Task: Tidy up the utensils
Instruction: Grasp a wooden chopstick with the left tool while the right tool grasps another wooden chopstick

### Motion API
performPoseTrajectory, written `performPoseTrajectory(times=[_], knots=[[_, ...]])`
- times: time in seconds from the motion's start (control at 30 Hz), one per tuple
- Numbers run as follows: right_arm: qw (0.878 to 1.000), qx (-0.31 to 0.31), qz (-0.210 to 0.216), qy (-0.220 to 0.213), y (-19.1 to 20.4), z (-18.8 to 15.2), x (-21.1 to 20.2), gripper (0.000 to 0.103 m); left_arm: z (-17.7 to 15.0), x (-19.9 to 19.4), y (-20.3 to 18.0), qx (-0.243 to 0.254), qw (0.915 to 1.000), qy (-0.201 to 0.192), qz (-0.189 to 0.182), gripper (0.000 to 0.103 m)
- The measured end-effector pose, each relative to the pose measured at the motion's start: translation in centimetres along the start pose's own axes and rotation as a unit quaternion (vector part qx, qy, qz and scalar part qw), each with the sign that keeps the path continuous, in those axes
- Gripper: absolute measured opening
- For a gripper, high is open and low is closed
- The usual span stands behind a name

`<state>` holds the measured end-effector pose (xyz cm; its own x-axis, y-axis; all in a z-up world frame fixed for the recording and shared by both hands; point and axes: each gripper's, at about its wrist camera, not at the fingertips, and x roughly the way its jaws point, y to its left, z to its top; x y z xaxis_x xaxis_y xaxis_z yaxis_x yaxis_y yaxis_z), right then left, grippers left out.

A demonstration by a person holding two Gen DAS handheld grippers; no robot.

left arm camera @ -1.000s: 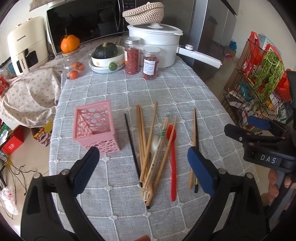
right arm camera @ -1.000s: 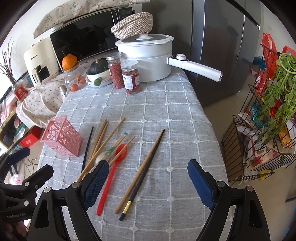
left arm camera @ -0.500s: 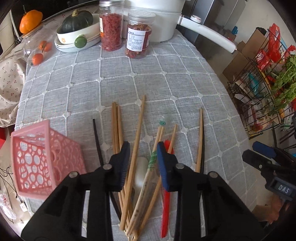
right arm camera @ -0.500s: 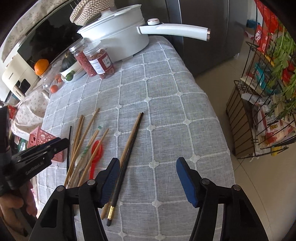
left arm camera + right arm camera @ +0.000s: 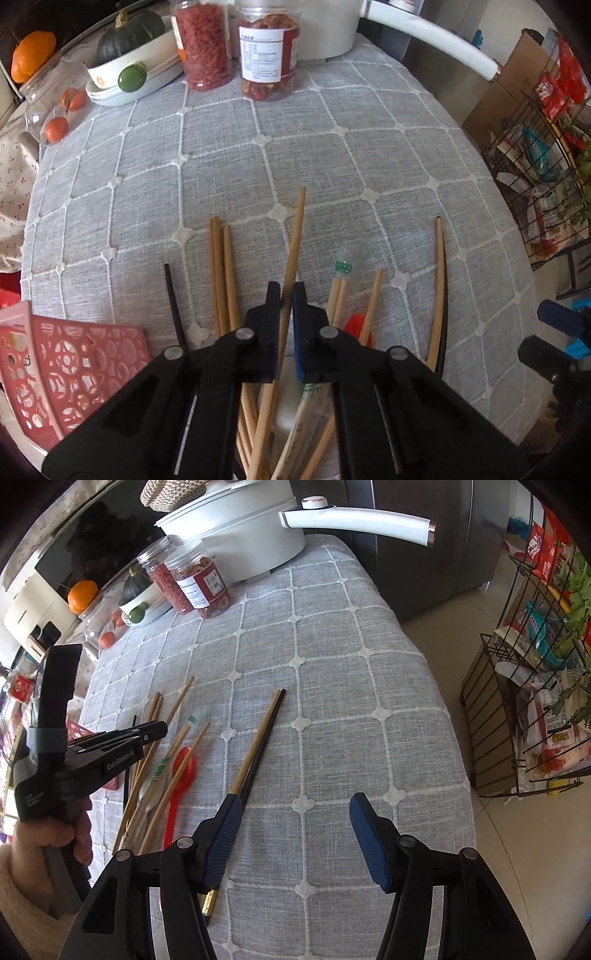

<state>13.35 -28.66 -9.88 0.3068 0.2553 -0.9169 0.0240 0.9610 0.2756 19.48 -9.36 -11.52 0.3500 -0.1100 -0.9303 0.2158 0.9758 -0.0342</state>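
Several wooden chopsticks lie in a loose pile on the grey checked tablecloth (image 5: 332, 155). My left gripper (image 5: 284, 291) points steeply down into the pile and is shut on one long wooden chopstick (image 5: 297, 229). A red spoon (image 5: 183, 768) and a black chopstick (image 5: 171, 295) lie in the same pile. The pink basket (image 5: 74, 365) stands just left of it. In the right wrist view the left gripper (image 5: 159, 731) shows at the left, in a person's hand. My right gripper (image 5: 295, 801) is open over bare cloth. Its left finger (image 5: 225, 823) covers part of a wooden-and-black chopstick pair (image 5: 258, 746).
Two red-filled jars (image 5: 207, 44) (image 5: 267, 51), a bowl with a dark green squash (image 5: 129, 48) and a white pot (image 5: 236, 524) with a long handle stand at the far end. The table's right edge drops to the floor, where a wire rack (image 5: 535, 664) stands.
My left gripper came down into the pile and shut on the long wooden chopstick. My right gripper sank toward the chopstick pair and its jaws narrowed.
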Motion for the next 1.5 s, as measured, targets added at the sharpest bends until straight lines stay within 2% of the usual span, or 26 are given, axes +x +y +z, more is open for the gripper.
performPoseTrajectory(times=[0.2, 0.37, 0.43, 0.5, 0.67, 0.73, 0.83, 1.07, 1.23, 1.3, 1.37, 1.5], knots=[[1.0, -0.002, -0.003, 0.004, 0.6, 0.1, 0.7, 0.061, -1.5, -5.3, 0.0, 0.021, 0.9988, -0.041, -0.017, 0.006], [1.0, -0.007, 0.012, 0.016, 1.9, 0.2, 1.7, 0.044, -3.4, -9.2, 0.8, 0.008, 0.9969, -0.068, -0.04, 0.006], [0.999, -0.008, 0.024, 0.022, 2.6, 0.2, 2.2, 0.034, -4.2, -10.4, 1.4, -0.001, 0.9957, -0.078, -0.049, 0.006], [0.999, -0.008, 0.039, 0.028, 3.2, 0.3, 2.7, 0.027, -5.2, -11.8, 1.7, -0.005, 0.9946, -0.093, -0.045, 0.006], [0.997, 0.017, 0.068, 0.046, 3.8, 0.8, 4.6, 0.018, -7.4, -13.9, 2.7, -0.018, 0.9889, -0.14, -0.049, 0.005], [0.995, 0.032, 0.08, 0.056, 3.8, 0.9, 5.5, 0.014, -7.8, -14.1, 3.2, -0.024, 0.9878, -0.145, -0.051, 0.0], [0.993, 0.047, 0.084, 0.066, 3.9, 0.9, 6.6, 0.012, -8.2, -14.8, 3.6, -0.025, 0.9861, -0.155, -0.057, 0.0], [0.995, 0.061, 0.046, 0.064, 4.3, 1.4, 7.5, 0.01, -9.1, -14.6, 4.9, -0.029, 0.9874, -0.14, -0.068, 0.0], [0.998, 0.027, 0.005, 0.052, 5.7, 1.8, 7.6, 0.01, -8.7, -13.2, 5.6, -0.048, 0.9886, -0.121, -0.075, 0.001], [0.999, 0.013, -0.011, 0.05, 6.4, 1.8, 7.6, 0.009, -8.1, -12.6, 5.4, -0.049, 0.99, -0.111, -0.072, 0.01], [0.998, 0.01, -0.016, 0.054, 6.4, 1.8, 7.5, 0.008, -7.2, -11.7, 5.0, -0.047, 0.9917, -0.097, -0.07, 0.026], [0.999, 0.017, 0.009, 0.045, 5.7, 1.6, 6.2, 0.007, -5.0, -9.5, 4.0, -0.041, 0.9957, -0.062, -0.054, 0.026]])
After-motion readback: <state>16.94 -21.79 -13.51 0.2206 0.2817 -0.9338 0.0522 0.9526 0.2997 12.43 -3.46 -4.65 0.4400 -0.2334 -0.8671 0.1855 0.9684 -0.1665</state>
